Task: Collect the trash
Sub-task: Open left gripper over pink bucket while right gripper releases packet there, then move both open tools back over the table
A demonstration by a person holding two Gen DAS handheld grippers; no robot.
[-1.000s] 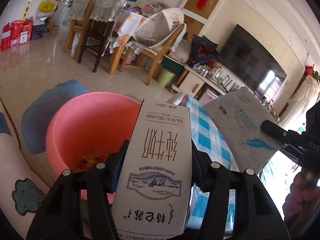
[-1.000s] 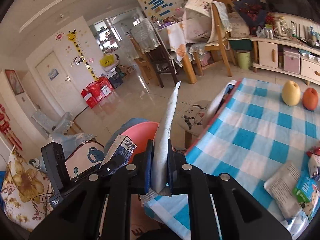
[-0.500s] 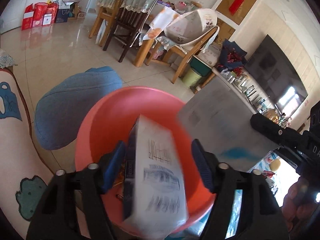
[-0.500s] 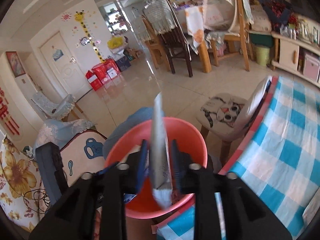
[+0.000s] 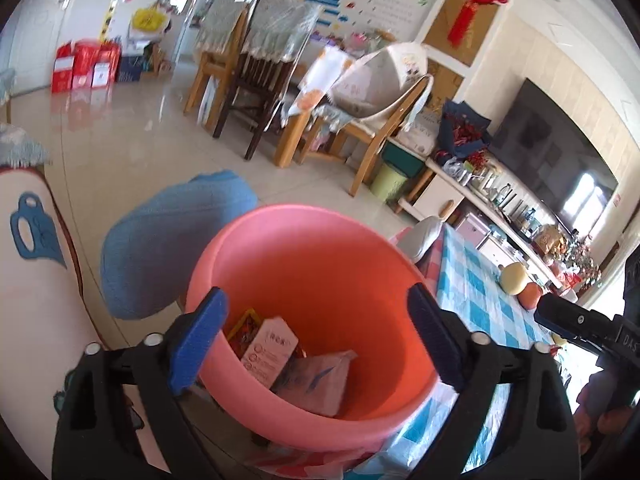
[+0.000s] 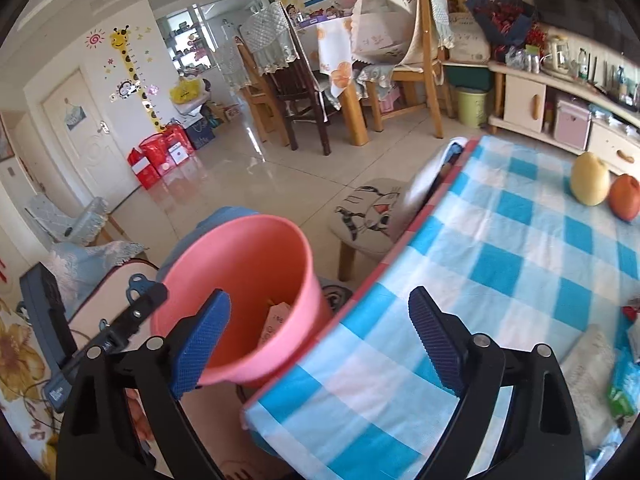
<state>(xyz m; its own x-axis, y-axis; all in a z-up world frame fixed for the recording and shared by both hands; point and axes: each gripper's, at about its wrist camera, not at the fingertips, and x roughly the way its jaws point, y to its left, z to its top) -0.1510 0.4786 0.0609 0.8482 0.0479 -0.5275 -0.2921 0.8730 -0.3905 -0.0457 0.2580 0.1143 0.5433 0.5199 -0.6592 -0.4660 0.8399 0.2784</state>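
A pink bucket [image 5: 320, 248] stands on the floor beside the checked table. In it lie a white milk carton [image 5: 270, 350], a pale packet [image 5: 320, 380] and a red wrapper [image 5: 244, 326]. My left gripper [image 5: 316, 340] hangs over the bucket's mouth, its jaws opening wide with nothing between them. My right gripper [image 6: 320, 336] is above the table's corner next to the pink bucket [image 6: 248, 280], jaws also opening and empty. The carton [image 6: 274, 320] shows inside the bucket in the right wrist view. More packets [image 6: 588, 368] lie on the table at the right.
The blue-checked tablecloth [image 6: 500, 260] carries a yellow pear [image 6: 590, 178] and an orange fruit [image 6: 625, 197]. A cat-print stool [image 6: 372, 216] and a blue cushion [image 5: 168, 240] stand by the bucket. A sofa arm [image 5: 28, 280] is on the left. Dining chairs [image 5: 256, 92] stand farther back.
Both grippers opened. The milk carton dropped from the left one and the grey packet from the right one, both into the pink bucket. Both grippers sank toward the bucket.
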